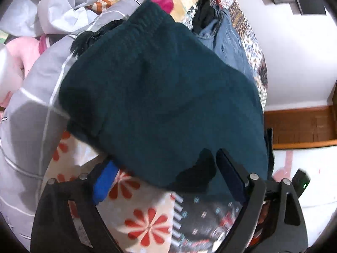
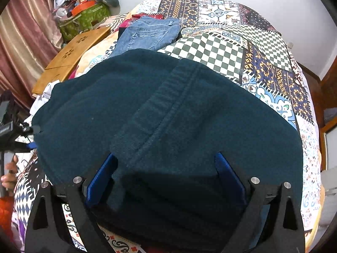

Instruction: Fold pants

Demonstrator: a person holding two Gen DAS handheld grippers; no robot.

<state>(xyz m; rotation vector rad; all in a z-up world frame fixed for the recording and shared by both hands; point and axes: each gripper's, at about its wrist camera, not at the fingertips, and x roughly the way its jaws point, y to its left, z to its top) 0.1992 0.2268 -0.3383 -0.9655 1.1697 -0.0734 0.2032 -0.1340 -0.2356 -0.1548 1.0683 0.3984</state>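
One dark teal pants bundle, folded thick.

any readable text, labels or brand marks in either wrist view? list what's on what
None can be read.
Black device at the left edge of the right wrist view: faint lettering, too blurred to read.
Dark teal pants: no visible label or tag.
Folded jeans: no readable patch.
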